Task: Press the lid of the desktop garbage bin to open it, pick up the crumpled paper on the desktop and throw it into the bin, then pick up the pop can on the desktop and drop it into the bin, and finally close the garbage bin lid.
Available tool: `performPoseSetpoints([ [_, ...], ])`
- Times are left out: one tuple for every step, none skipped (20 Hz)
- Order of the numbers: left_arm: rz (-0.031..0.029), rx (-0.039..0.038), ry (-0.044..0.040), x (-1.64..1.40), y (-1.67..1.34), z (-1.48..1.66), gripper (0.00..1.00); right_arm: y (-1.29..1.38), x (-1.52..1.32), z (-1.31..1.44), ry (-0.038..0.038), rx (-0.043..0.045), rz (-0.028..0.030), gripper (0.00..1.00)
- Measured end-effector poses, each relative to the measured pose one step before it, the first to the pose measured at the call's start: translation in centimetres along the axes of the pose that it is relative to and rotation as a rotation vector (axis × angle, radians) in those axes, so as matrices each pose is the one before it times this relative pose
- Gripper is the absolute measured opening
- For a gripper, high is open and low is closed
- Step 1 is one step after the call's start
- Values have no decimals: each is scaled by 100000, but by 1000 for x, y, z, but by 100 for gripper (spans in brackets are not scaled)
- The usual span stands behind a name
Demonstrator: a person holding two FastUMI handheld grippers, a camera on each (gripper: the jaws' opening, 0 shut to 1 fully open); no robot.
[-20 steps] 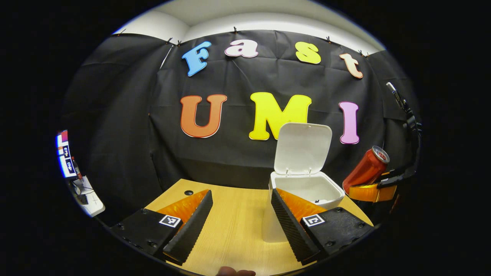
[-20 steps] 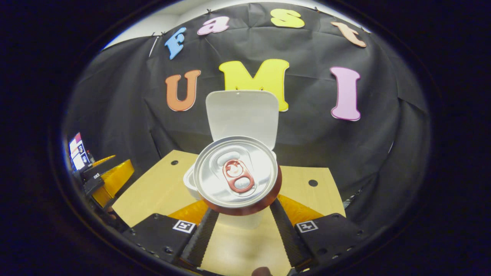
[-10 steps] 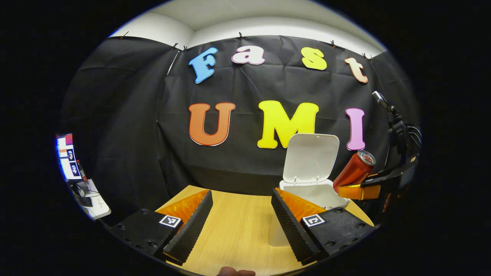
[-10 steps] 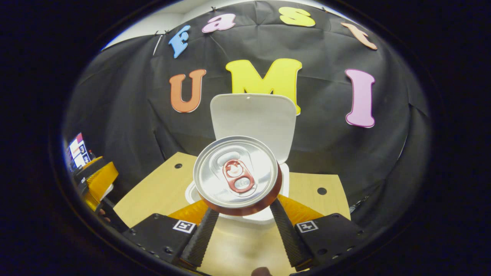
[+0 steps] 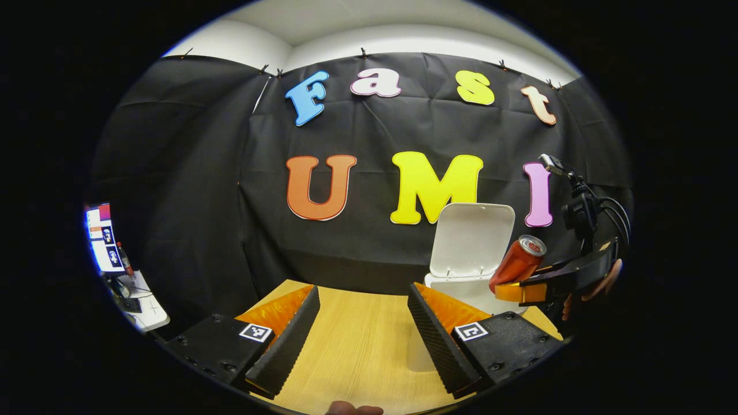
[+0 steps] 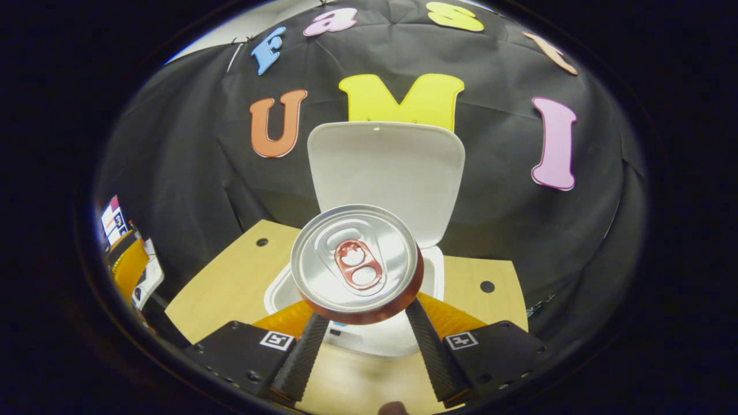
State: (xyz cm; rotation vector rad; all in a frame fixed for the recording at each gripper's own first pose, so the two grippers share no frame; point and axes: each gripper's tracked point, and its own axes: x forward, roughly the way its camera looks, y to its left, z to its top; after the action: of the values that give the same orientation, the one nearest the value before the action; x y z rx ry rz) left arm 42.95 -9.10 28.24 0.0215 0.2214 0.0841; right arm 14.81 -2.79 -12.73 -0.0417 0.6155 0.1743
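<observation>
The red pop can (image 6: 356,266) fills the middle of the right gripper view, its silver top facing the camera, and my right gripper (image 6: 360,351) is shut on its sides. Just beyond and below it stands the white bin (image 6: 279,291) with its lid (image 6: 386,173) raised upright. In the left gripper view the same can (image 5: 518,262) hangs tilted over the front of the bin (image 5: 455,285), held by the right gripper (image 5: 522,291). My left gripper (image 5: 363,340) is open over bare table, nothing between its fingers. The crumpled paper is hidden from me.
The wooden table (image 5: 357,340) has round holes near its far corners (image 6: 487,286). The black cloth wall rises directly behind the bin. A side desk with a screen (image 5: 104,239) stands off to the left. A hand (image 5: 599,282) holds the right gripper.
The right gripper has carried the can forward over the bin's opening, and the bin looks larger in its view. The left gripper has drawn back from the bin and stays open.
</observation>
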Motion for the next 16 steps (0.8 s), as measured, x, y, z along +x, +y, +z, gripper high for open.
performPoseSetpoints([
  [82,476,-374,38,-34,136,99,-51,394,80,385,106,-186,80],
  [37,308,-140,-19,-1,172,99,-63,392,24,599,27,-310,80],
  [-94,101,-42,65,9,-27,99,-67,308,21,531,254,-265,80],
  [-377,111,240,84,-188,22,99,-54,331,0,539,556,17,80],
  [-481,171,-5,51,-299,-19,99,-8,328,159,403,708,296,80],
  [-175,180,-67,51,-158,44,99,-123,408,112,548,553,107,81],
  [-252,-163,-107,-10,-127,67,99,-197,354,105,553,515,-192,81],
  [-414,-541,6,11,-221,-45,99,-159,278,134,596,407,-155,82],
  [-456,-518,240,172,-185,-10,99,-307,248,230,-70,393,-592,81],
  [-10,-119,409,38,-69,-52,99,-148,91,369,-693,374,-393,87],
  [190,105,390,43,143,-157,99,-235,110,434,-1043,406,-440,91],
  [274,-74,166,144,6,-9,99,-159,57,205,-927,479,-147,94],
  [186,-258,96,174,34,-46,99,-178,-143,143,-725,500,-315,94],
  [-47,-227,183,101,-61,46,99,-174,-47,95,-667,652,-186,94],
  [-83,11,99,33,34,-84,99,-178,-197,257,-983,697,-378,95],
  [-302,144,-98,16,-151,38,99,-266,-205,179,-1073,333,-937,95],
])
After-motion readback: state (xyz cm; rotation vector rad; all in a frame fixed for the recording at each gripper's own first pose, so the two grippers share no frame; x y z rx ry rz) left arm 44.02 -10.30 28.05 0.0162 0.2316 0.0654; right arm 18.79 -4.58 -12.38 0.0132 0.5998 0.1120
